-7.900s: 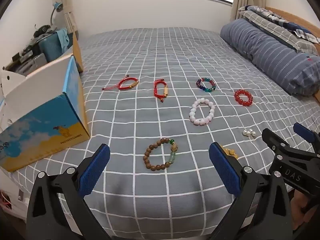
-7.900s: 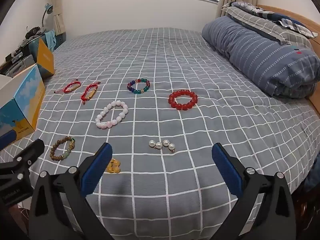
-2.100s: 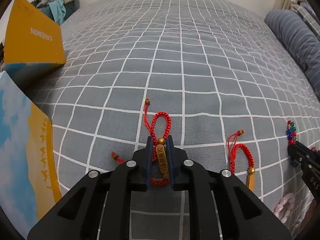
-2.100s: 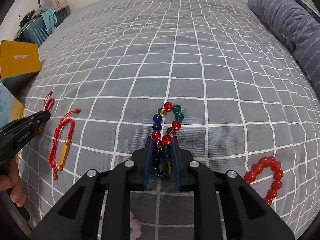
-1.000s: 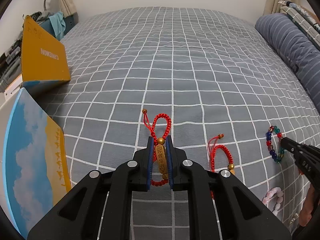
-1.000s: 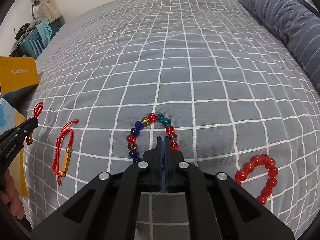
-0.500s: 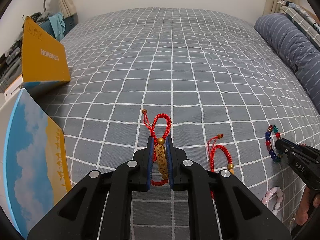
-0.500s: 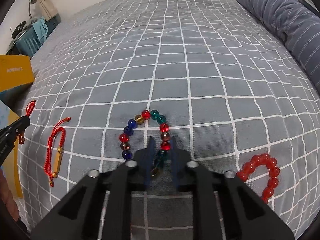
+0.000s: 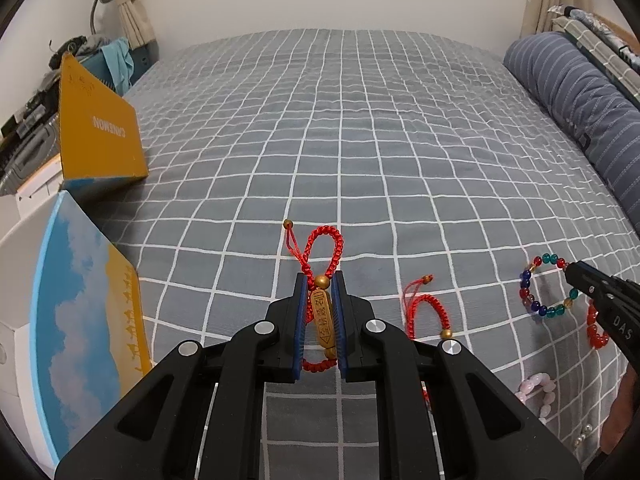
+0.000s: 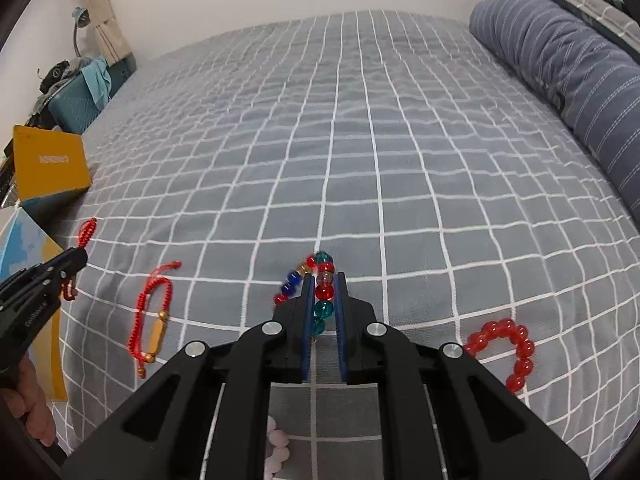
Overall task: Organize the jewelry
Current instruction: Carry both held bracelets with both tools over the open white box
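My left gripper [image 9: 320, 283] is shut on a red cord bracelet with a gold bar [image 9: 322, 316], its loop hanging forward over the grey checked bedspread [image 9: 360, 140]. My right gripper [image 10: 323, 280] is shut on the multicoloured glass bead bracelet [image 10: 323, 292], and it also shows in the left wrist view [image 9: 545, 286]. A second red cord bracelet [image 10: 152, 320] lies on the bed between the two grippers. A red bead bracelet [image 10: 506, 346] lies right of my right gripper.
An open blue-and-yellow box [image 9: 80, 300] with its orange lid flap [image 9: 96, 136] stands at the bed's left edge. A pink-white bead bracelet [image 9: 536, 394] and small pearls [image 9: 582, 438] lie near the front. Rolled blue striped bedding [image 10: 568, 64] lies at the right.
My right gripper has closed on the multicoloured bracelet again and lifted it off the bed. My left gripper keeps its hold on the red cord bracelet and has risen slightly.
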`<state>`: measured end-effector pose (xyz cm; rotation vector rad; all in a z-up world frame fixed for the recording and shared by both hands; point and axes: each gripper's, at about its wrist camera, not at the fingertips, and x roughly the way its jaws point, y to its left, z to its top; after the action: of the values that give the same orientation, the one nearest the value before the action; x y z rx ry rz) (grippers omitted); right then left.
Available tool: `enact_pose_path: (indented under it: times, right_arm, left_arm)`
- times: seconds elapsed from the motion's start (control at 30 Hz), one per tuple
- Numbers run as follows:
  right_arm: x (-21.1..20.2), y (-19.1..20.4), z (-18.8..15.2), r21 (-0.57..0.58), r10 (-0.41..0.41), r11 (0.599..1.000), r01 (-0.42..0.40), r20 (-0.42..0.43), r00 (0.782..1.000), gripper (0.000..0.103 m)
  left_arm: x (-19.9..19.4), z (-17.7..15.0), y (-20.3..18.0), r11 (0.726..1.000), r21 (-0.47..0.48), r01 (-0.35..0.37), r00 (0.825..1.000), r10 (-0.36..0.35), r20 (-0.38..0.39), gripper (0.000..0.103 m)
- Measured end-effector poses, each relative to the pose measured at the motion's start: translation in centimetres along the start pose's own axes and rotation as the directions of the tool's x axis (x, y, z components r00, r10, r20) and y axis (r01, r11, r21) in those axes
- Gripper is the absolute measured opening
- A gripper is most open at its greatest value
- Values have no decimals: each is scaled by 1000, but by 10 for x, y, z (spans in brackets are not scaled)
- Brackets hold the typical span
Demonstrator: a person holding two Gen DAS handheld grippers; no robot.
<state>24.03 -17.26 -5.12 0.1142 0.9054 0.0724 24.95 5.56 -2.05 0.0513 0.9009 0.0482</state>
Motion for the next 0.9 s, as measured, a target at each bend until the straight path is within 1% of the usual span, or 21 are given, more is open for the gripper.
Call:
enact_pose_path:
  times: [0.3, 0.47, 0.67, 0.83, 0.9]
  right_arm:
    - [-35, 8, 5, -17, -16, 1000, 18, 81, 997, 9]
    - [-50, 8, 7, -17, -14, 1000, 16, 106, 994, 9]
    - [-69, 12, 8, -16, -9, 1000, 12, 138, 990, 9]
    - [-84, 21, 5, -31, 3, 1000, 2, 155, 988, 9]
    - [-90, 24, 2, -39, 8, 999, -1, 167, 986, 9]
  left_arm:
    - [-21, 3, -2, 1000, 1, 13, 999, -13, 33, 12]
    - [-42, 3, 0, 1000, -5, 22, 998, -21, 62, 12]
    - [-64, -2, 1, 1000, 9, 23, 996, -23, 88, 12]
    - [-79, -8, 4, 999, 9, 53, 994, -54, 91, 12]
    - [-83, -11, 4, 999, 11, 44, 994, -45, 96, 12]
